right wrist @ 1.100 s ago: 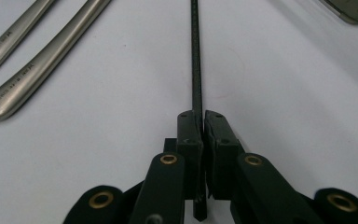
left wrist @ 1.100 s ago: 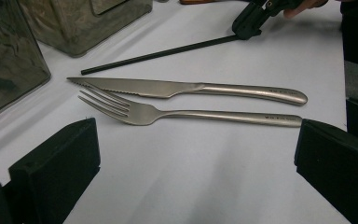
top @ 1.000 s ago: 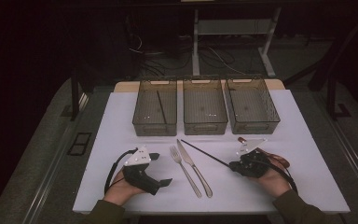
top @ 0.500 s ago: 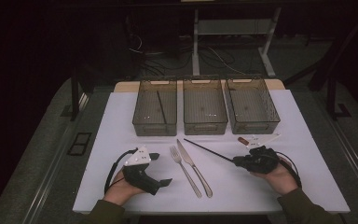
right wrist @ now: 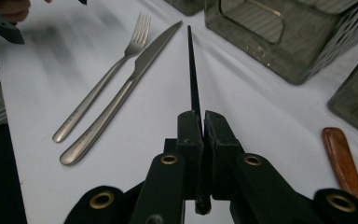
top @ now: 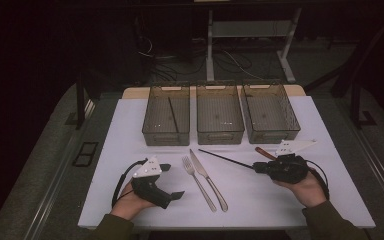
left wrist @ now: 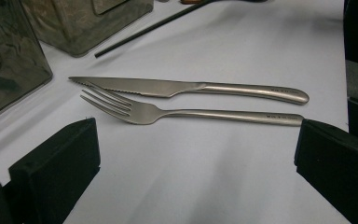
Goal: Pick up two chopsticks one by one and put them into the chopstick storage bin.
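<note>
My right gripper [top: 256, 168] [right wrist: 202, 122] is shut on one end of a thin black chopstick [top: 225, 159] [right wrist: 193, 70], which points left toward the bins and hangs just over the white table [top: 130, 130]. A steel fork [top: 197, 180] [left wrist: 168, 112] and knife [top: 208, 178] [left wrist: 168, 87] lie side by side in the middle. My left gripper [top: 171, 181] [left wrist: 196, 158] rests open on the table left of them, nothing between its jaws. A second black stick [top: 173, 115] lies in the left bin [top: 152, 137].
Three dark see-through bins stand in a row at the back: left, middle [top: 220, 137] and right [top: 275, 136]. A brown wooden-handled piece [top: 264, 153] [right wrist: 342, 158] lies on the table just beyond my right gripper. The table's front edge runs close to both hands.
My right gripper has risen and shifted slightly away from me with the chopstick in it, so the stick lies flatter across the picture. The left hand has stayed put.
</note>
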Motion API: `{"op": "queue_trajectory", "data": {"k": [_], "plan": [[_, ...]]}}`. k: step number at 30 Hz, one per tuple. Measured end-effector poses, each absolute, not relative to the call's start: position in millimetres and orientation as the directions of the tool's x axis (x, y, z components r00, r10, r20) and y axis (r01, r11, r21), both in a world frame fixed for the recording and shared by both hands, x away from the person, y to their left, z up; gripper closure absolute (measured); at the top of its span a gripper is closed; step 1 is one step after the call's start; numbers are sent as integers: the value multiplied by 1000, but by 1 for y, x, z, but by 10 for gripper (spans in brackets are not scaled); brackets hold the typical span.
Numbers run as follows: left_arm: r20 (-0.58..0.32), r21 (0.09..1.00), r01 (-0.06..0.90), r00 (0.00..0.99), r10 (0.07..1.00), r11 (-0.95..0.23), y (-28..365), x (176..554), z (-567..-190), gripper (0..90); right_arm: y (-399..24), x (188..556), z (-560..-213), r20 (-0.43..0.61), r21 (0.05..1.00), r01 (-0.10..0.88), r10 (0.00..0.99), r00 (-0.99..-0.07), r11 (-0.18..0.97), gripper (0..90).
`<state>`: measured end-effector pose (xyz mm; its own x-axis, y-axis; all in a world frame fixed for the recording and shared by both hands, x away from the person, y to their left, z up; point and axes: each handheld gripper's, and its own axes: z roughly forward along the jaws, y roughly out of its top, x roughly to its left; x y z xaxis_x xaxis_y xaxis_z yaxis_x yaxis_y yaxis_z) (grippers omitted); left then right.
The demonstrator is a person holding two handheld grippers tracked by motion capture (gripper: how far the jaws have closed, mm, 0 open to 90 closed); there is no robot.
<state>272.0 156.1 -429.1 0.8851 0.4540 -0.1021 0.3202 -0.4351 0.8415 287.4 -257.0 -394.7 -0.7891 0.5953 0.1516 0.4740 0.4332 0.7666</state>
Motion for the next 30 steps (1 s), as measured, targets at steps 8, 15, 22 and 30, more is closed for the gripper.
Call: {"op": "queue_trajectory", "data": {"k": [8,15,22,30], "plan": [[-104,841,324,882,460,-432,156,273,-429,0,-266,282,-375,159,817,440,587,-794,373,859],[-107,842,328,880,463,-429,155,272,-430,0,-264,285,-362,157,838,425,593,-790,343,859],[-106,837,330,880,464,-436,155,273,-431,0,-256,297,-354,148,847,418,611,-778,327,859],[-105,838,329,881,462,-435,154,274,-432,0,-243,310,-347,133,852,414,633,-762,320,858]]}}
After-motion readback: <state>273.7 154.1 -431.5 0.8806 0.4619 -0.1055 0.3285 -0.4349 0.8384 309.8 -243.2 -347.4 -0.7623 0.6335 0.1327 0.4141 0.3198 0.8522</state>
